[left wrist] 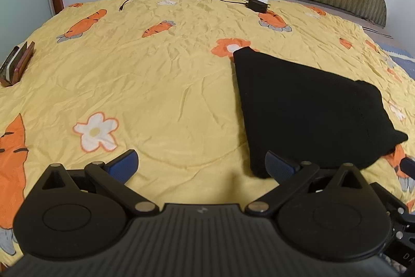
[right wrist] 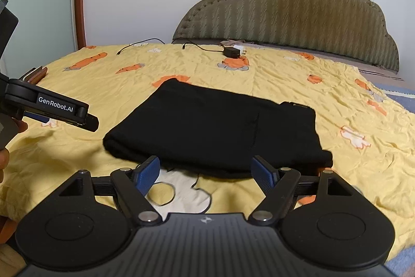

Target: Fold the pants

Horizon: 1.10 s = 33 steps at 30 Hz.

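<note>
Right wrist view shows the black pants (right wrist: 215,132) folded into a compact stack mid-bedspread (right wrist: 337,85); right gripper (right wrist: 205,173) and left gripper (left wrist: 201,165) both gape, holding nothing; folding looks essentially finished

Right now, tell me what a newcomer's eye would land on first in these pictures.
First the black pants, folded into a compact stack in the middle of the yellow carrot-print quilt. Next the two open grippers, left and right, empty at the stack's near edge. Behind, a black charger lies near the padded headboard.
</note>
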Motion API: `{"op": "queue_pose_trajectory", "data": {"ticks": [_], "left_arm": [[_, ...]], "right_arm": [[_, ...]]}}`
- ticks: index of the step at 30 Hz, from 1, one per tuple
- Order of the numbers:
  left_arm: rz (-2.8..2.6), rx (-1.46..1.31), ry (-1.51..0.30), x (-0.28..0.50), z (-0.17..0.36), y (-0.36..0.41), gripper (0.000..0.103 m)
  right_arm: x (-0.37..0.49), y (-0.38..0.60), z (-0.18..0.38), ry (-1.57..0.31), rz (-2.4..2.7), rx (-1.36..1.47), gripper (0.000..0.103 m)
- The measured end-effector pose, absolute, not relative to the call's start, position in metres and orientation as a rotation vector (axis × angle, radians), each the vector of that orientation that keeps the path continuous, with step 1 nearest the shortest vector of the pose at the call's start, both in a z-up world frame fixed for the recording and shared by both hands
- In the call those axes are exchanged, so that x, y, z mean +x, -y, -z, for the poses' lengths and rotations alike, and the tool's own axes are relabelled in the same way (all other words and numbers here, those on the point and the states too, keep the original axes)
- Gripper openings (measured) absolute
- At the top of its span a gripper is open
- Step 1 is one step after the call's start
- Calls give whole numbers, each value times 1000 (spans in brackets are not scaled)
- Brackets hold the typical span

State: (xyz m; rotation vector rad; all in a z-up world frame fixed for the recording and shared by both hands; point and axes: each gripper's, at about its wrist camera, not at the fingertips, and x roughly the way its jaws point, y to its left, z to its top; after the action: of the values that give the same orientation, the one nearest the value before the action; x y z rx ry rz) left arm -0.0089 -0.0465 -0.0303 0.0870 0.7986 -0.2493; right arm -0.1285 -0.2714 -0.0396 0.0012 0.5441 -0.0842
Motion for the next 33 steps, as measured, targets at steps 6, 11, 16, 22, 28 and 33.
{"op": "queue_pose_trajectory", "data": {"ticks": [6, 11, 16, 22, 28, 33], "left_arm": [[209, 87, -780, -22, 29, 33, 103], [175, 74, -783, -26, 29, 16, 103], [144, 74, -785, -30, 31, 1, 103], [112, 57, -797, -31, 35, -13, 103], [100, 40, -805, -27, 36, -23, 103], [97, 21, -808, -23, 36, -30, 103]], "right_arm": [[-136, 251, 39, -541, 39, -7, 77], [-137, 229, 39, -537, -22, -23, 77], [-137, 213, 42, -545, -62, -41, 77], [-140, 202, 44, -550, -81, -56, 77], [-138, 198, 43, -552, -88, -69, 77], [-133, 190, 42, -556, -100, -84, 77]]}}
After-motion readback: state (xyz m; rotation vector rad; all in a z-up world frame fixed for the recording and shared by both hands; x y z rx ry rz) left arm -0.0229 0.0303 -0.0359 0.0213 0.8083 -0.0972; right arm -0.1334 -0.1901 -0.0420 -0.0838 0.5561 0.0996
